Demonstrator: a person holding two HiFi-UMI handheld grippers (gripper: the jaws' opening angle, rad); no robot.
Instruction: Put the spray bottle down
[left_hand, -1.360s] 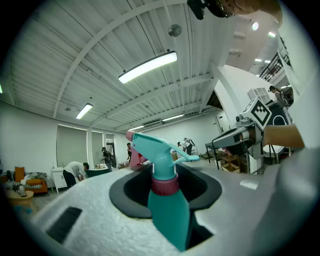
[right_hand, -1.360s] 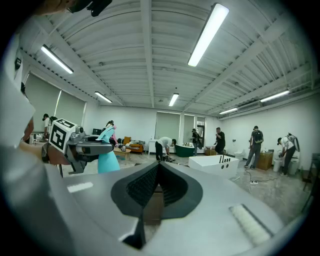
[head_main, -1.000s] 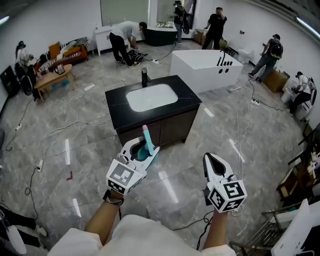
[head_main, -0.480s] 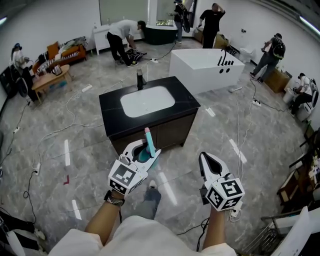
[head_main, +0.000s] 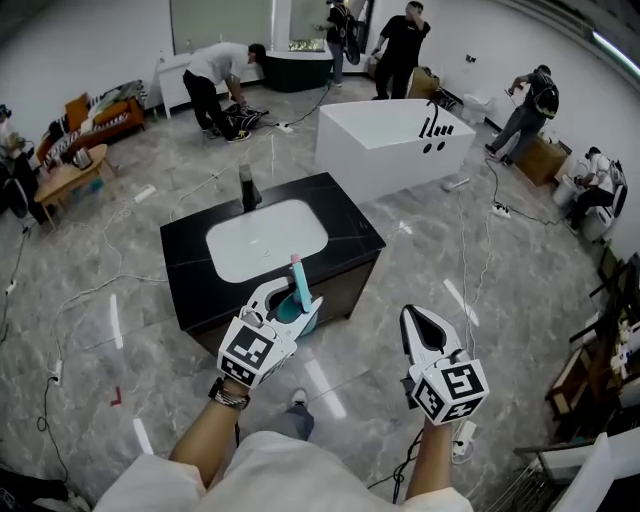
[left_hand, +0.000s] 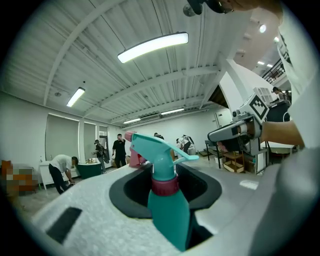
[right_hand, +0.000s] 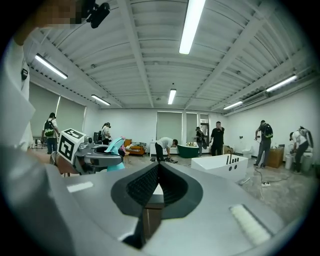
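- Left gripper: jaws part-closed, clamped on the teal spray bottle below its collar. Bottle upright, pink nozzle on top.
- Bottle held in the air above the floor, just on the near side of the black vanity counter, not touching it.
- Right gripper: jaw tips together, nothing between them. It sits right of the left gripper, well apart.
- White basin set in the counter, dark tap at its far edge.
- White bathtub beyond, far right.
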